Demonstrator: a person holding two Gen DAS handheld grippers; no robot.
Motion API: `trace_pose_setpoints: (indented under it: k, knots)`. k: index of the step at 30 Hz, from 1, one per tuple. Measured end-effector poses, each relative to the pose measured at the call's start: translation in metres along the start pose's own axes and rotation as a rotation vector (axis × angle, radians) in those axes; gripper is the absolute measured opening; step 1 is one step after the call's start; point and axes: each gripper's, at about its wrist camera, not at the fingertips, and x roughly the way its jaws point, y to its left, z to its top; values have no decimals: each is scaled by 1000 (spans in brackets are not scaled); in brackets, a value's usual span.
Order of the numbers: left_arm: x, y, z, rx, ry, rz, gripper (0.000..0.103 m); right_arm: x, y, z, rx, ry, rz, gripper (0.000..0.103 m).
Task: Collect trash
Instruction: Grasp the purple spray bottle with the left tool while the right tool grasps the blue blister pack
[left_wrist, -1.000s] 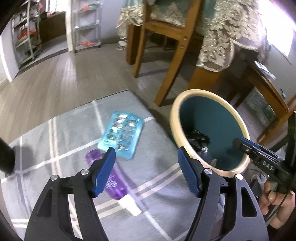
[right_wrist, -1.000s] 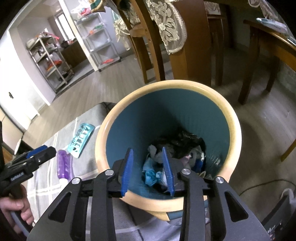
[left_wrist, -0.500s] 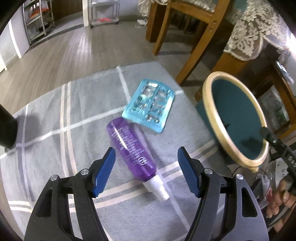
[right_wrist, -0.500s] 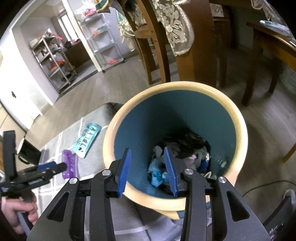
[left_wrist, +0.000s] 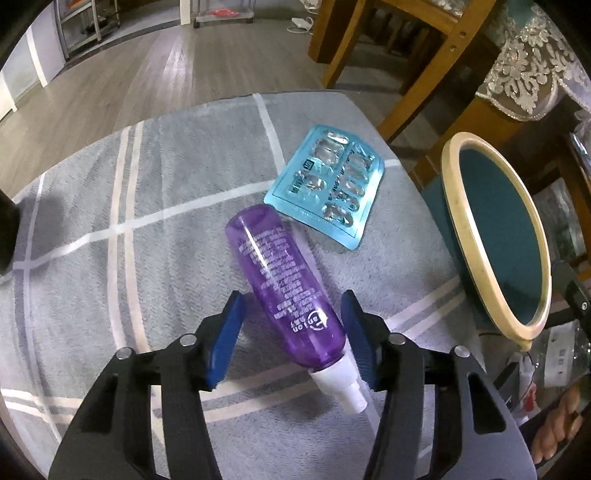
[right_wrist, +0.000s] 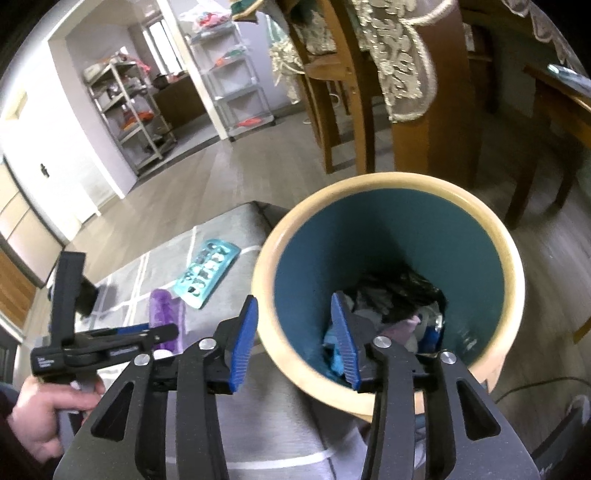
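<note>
A purple spray bottle (left_wrist: 284, 280) with a white nozzle lies on the grey checked cloth (left_wrist: 110, 221). My left gripper (left_wrist: 291, 332) is open, its blue fingers on either side of the bottle's lower end, not closed on it. A blue blister pack (left_wrist: 328, 184) lies just beyond the bottle. A teal bin with a cream rim (left_wrist: 476, 236) stands to the right. In the right wrist view my right gripper (right_wrist: 295, 339) is open and empty over the near rim of the bin (right_wrist: 513, 258), which holds dark bags and scraps. The bottle (right_wrist: 162, 314) and pack (right_wrist: 207, 271) show there at left.
Wooden chair legs (left_wrist: 424, 55) and a table with a lace cloth (left_wrist: 532, 74) stand behind the bin. Metal shelving racks (right_wrist: 133, 114) stand across the wood floor. A dark object (left_wrist: 5, 229) sits at the cloth's left edge. A cable (right_wrist: 535, 387) lies on the floor at right.
My left gripper has swung left from the bin and lowered over the purple bottle, which now lies between its fingers. My right gripper has opened wider and drifted left across the bin's rim.
</note>
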Motion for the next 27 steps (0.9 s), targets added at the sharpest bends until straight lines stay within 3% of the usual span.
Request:
trace_pose_setpoints:
  k: [2, 5, 10, 20, 27]
  knots:
    - [0, 0, 0, 14, 1, 8, 40, 2, 5, -1, -7, 4, 8, 44]
    - [-2, 4, -1, 17, 2, 12, 37, 6, 12, -1, -18, 15, 25, 45]
    - [-9, 8, -2, 45, -17, 28, 35, 16, 29, -1, -38, 40, 55, 56]
    - [-25, 46, -17, 37, -41, 70, 34, 49, 80, 7, -75, 105, 120, 66]
    - [-32, 81, -24, -4, -52, 92, 34, 89, 108, 12, -63, 181, 91, 73]
